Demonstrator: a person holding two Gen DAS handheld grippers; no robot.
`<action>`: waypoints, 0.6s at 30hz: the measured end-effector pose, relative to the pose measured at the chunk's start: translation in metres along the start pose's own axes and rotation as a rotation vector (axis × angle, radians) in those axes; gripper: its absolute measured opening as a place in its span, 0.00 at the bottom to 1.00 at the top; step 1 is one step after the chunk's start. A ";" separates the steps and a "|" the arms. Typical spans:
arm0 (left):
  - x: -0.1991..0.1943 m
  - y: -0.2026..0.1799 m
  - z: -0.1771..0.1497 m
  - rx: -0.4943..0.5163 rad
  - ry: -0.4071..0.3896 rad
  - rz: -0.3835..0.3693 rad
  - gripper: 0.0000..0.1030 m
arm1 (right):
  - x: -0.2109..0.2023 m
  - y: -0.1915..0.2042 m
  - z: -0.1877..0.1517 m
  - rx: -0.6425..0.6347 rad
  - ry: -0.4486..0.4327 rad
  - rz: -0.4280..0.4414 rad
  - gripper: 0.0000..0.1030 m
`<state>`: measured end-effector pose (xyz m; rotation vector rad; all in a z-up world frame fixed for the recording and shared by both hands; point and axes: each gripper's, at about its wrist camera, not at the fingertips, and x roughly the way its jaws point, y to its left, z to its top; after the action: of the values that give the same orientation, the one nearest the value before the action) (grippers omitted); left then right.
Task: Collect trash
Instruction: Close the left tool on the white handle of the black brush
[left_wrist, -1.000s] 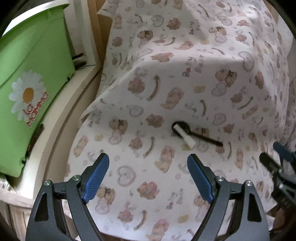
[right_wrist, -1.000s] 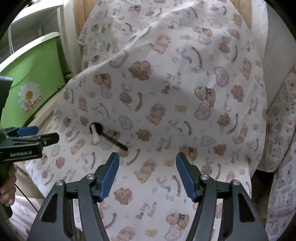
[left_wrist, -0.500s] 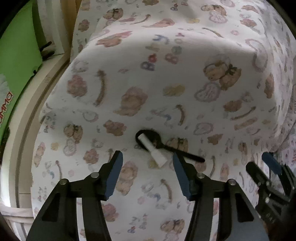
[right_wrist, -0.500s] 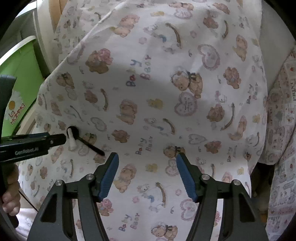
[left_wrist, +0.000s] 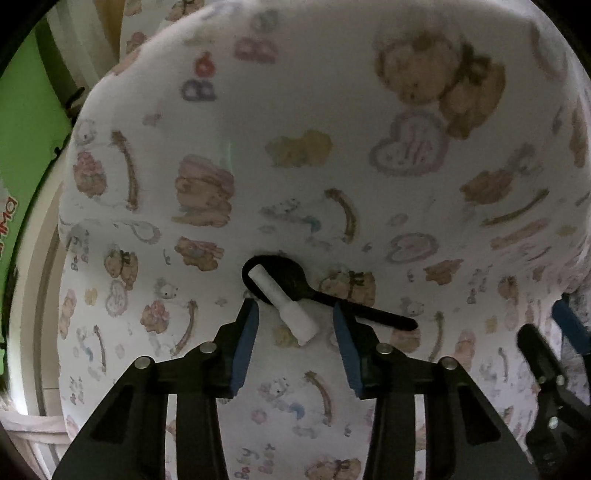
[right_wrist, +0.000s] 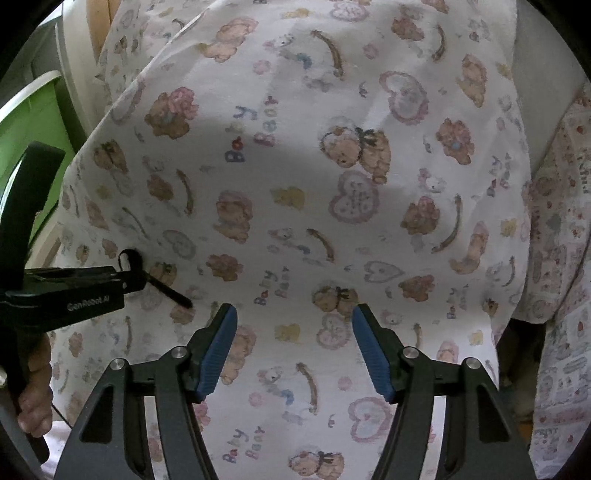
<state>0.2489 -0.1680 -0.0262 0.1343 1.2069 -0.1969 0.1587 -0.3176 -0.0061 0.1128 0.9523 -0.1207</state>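
Observation:
A black plastic spoon (left_wrist: 317, 291) lies on the bear-print sheet (left_wrist: 295, 166), with a small white tube (left_wrist: 284, 306) across its bowl. My left gripper (left_wrist: 295, 317) is open, its blue pads on either side of the tube's lower end, close to the sheet. In the right wrist view the spoon (right_wrist: 166, 290) is partly hidden behind the left gripper's body (right_wrist: 74, 291). My right gripper (right_wrist: 293, 328) is open and empty, hovering over the sheet to the right of the spoon.
A green bin (left_wrist: 26, 147) with a daisy print stands at the left beside a white rim (left_wrist: 40, 280). A second patterned cloth (right_wrist: 554, 258) hangs at the right. My right gripper's tip (left_wrist: 546, 354) shows at the lower right of the left wrist view.
My left gripper has moved forward and down to the spoon and tube, narrowing until its pads flank the tube. The right gripper has also moved closer to the sheet.

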 end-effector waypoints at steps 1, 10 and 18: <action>0.002 -0.001 0.000 0.003 0.005 0.002 0.36 | 0.000 0.000 0.000 0.000 -0.003 -0.006 0.65; -0.003 0.015 -0.001 -0.017 0.010 -0.052 0.18 | -0.002 -0.004 0.002 0.005 -0.001 -0.007 0.65; -0.035 0.028 -0.028 0.009 -0.016 -0.050 0.18 | 0.000 0.005 0.004 -0.005 -0.007 0.012 0.65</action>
<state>0.2175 -0.1315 -0.0036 0.1109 1.1945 -0.2465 0.1625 -0.3136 -0.0035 0.1139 0.9449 -0.1077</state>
